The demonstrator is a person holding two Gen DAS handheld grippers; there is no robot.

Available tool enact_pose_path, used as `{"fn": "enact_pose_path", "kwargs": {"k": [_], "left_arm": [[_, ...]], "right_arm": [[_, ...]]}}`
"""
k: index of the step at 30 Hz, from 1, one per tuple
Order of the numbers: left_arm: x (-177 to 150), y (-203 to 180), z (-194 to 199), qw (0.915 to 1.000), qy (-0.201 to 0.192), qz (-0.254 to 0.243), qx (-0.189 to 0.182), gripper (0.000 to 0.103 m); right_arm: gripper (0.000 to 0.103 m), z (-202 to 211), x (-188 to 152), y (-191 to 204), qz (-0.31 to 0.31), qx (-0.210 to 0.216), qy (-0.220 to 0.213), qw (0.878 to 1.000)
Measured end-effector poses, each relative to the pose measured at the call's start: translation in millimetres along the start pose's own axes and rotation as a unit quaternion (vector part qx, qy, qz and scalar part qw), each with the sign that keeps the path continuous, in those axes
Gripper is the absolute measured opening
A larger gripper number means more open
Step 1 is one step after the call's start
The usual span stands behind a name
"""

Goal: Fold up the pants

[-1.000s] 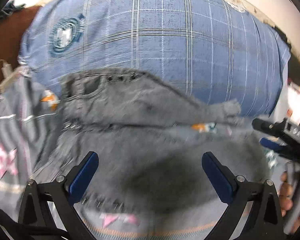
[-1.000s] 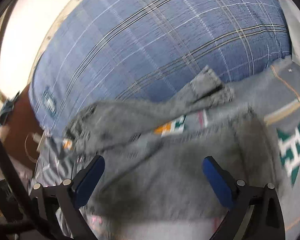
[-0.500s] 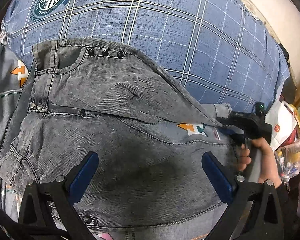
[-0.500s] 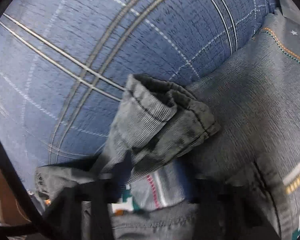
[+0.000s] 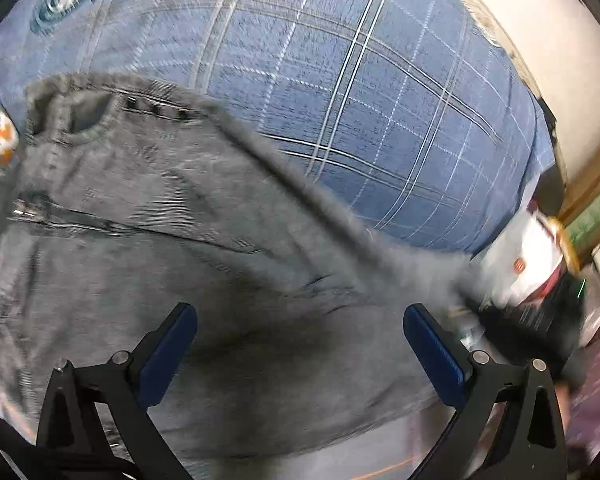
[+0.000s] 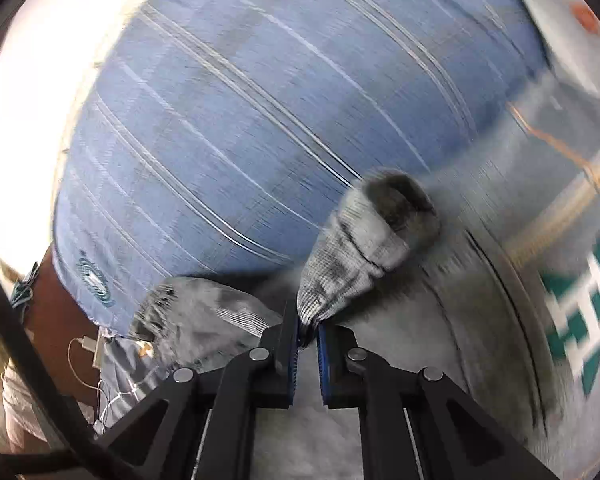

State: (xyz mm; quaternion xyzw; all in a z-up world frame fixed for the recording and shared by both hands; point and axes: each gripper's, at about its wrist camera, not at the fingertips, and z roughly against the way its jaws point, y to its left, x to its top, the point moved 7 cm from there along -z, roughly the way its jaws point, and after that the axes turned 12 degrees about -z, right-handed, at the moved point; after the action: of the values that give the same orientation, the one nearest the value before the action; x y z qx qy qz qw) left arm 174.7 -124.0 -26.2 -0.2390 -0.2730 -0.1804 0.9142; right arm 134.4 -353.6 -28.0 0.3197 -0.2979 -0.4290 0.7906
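Note:
Grey denim pants [image 5: 188,248] lie spread on a bed, waistband at upper left, one leg running toward the right. My left gripper [image 5: 300,344] is open and hovers just above the seat of the pants, holding nothing. My right gripper [image 6: 307,340] is shut on the hem end of a pant leg [image 6: 364,248], which sticks up bunched from between its blue pads. The rest of the pants [image 6: 204,320] lies to its left. The right gripper also shows as a dark blurred shape in the left wrist view [image 5: 540,320].
A large blue plaid pillow [image 5: 360,100] lies right behind the pants. The grey bedsheet [image 6: 560,280] carries green and orange prints. A white bag [image 5: 528,264] and clutter sit at the bed's right edge. A charger cable [image 6: 88,348] lies at the left.
My right gripper has closed on the pant leg hem and lifted it, pulling the leg toward the other leg. My left gripper stayed open and shifted slightly over the pants.

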Motion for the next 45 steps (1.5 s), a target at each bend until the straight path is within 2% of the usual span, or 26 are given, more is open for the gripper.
{"fn": "enact_pose_path", "kwargs": {"k": [3,6,10,12,14,15,16,17,19,21,23,27,29,31,32,34,36,37,40,43,45], "left_arm": [[20,-9,-32,0.999,0.043,0.015,0.001,0.102],[38,-13,-61,0.997,0.071,0.019,0.025,0.102],[59,-10,-82,0.9948,0.074,0.058,0.039,0.102],[64,-7,-97,0.9912,0.099,0.059,0.065,0.1],[62,2,-108,0.9853,0.124,0.08,0.086,0.052],[59,7,-113,0.9813,0.141,0.1,0.085,0.004],[57,13,-112,0.9784,0.145,0.129,0.07,0.005],[61,14,-104,0.9801,0.123,0.144,0.057,0.007],[68,6,-71,0.9875,0.068,0.126,0.064,0.007],[71,-7,-39,0.9918,0.027,0.112,0.056,0.007],[62,-14,-12,0.9926,0.006,0.114,0.042,0.007],[20,-21,31,0.9932,-0.024,0.114,0.001,0.007],[-17,-21,36,0.9939,-0.016,0.109,-0.002,0.007],[-51,-15,26,0.9947,0.004,0.103,0.009,0.007],[-68,-9,16,0.9939,0.018,0.107,0.019,0.007],[-89,3,0,0.99,0.039,0.135,0.011,0.006],[-99,9,-1,0.9866,0.029,0.16,-0.007,0.006],[-99,9,4,0.9864,0.021,0.162,-0.019,0.006],[-94,7,7,0.9892,0.011,0.145,-0.014,0.006],[-92,3,6,0.991,0.02,0.132,-0.006,0.006],[-97,5,-10,0.9914,0.035,0.126,0.002,0.006]], "right_arm": [[0.009,-9,-2,-21,-0.063,0.028,0.035,0.997],[0.009,-2,0,-18,-0.065,0.037,0.031,0.997],[0.009,6,-2,-20,-0.061,0.035,0.037,0.997],[0.009,3,-4,-26,-0.067,0.031,0.042,0.996],[0.009,4,-3,-28,-0.072,0.037,0.044,0.996],[0.009,4,-2,-29,-0.07,0.038,0.043,0.996],[0.009,4,0,-29,-0.068,0.039,0.044,0.996],[0.009,4,2,-30,-0.068,0.04,0.045,0.996],[0.009,4,7,-31,-0.071,0.054,0.048,0.995],[0.009,10,13,-26,-0.072,0.078,0.048,0.993],[0.009,25,13,-17,-0.054,0.086,0.038,0.994],[0.009,64,1,-6,-0.019,0.094,0.024,0.995],[0.009,72,-21,-15,-0.008,0.07,0.018,0.997],[0.009,67,-42,-35,-0.02,0.037,0.022,0.999],[0.009,59,-57,-52,-0.036,0.017,0.036,0.999],[0.009,43,-69,-73,-0.064,-0.008,0.063,0.996],[0.009,37,-70,-82,-0.086,-0.004,0.081,0.993],[0.009,40,-68,-79,-0.08,-0.002,0.073,0.994],[0.009,46,-64,-72,-0.063,0.0,0.063,0.996],[0.009,49,-62,-67,-0.053,-0.011,0.052,0.997],[0.009,46,-63,-70,-0.053,-0.021,0.052,0.997]]}}
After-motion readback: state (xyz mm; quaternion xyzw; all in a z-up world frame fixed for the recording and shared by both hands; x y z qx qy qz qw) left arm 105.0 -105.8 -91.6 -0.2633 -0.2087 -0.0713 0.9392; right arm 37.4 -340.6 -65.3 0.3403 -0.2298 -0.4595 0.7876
